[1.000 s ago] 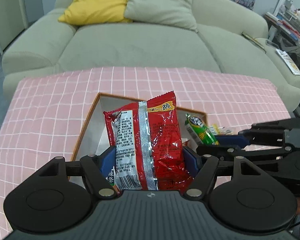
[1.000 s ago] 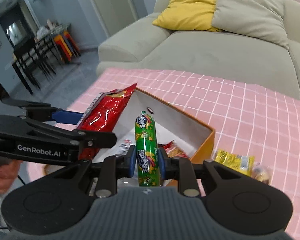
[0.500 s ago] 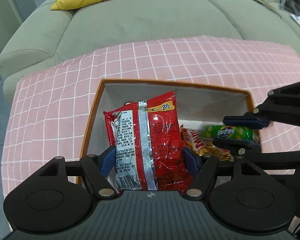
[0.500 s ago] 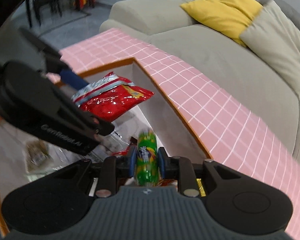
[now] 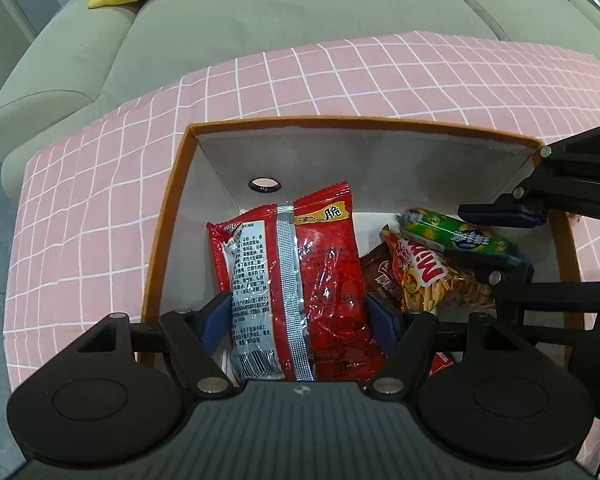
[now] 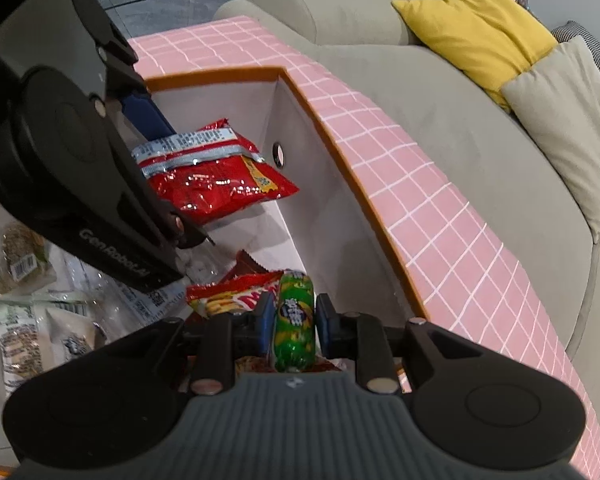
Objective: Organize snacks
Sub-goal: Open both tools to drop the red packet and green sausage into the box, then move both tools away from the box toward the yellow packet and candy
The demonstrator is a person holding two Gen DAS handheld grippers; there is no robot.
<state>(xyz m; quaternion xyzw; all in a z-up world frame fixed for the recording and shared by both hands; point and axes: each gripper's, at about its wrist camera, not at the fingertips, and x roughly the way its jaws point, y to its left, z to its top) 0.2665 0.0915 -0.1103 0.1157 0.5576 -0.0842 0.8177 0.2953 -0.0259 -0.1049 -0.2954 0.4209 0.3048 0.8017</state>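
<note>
box (image 5: 172,216): orange rim, white inner walls, round hole in the far wall; stands open on a pink checked cloth (image 5: 100,168), with a grey-green sofa (image 5: 300,12) beyond the far edge.

left gripper (image 5: 296,316): over the near left part of the box, blue pads clamped on the lower sides of a red bag (image 5: 296,280). bag held upright, back seam and barcode facing the camera, its top edge just below the hole. in the right wrist view the bag (image 6: 216,176) hangs clear above the box floor, gripped by the left gripper (image 6: 156,152) from the left.

right gripper (image 6: 292,320): low inside the right part of the box, closed around a green tube (image 6: 294,316), which lies along the line of the fingers. in the left wrist view the tube (image 5: 460,232) lies level between the right gripper (image 5: 496,236) pads, over a fries bag (image 5: 432,276).

contents already in the box: fries bag, red and yellow, beneath the tube; a brown packet (image 5: 384,280) between it and the red bag; clear packets (image 6: 28,320) with printed labels at the left in the right wrist view.

other: yellow cushion (image 6: 480,28) and a grey cushion (image 6: 572,120) on the sofa, far right.
</note>
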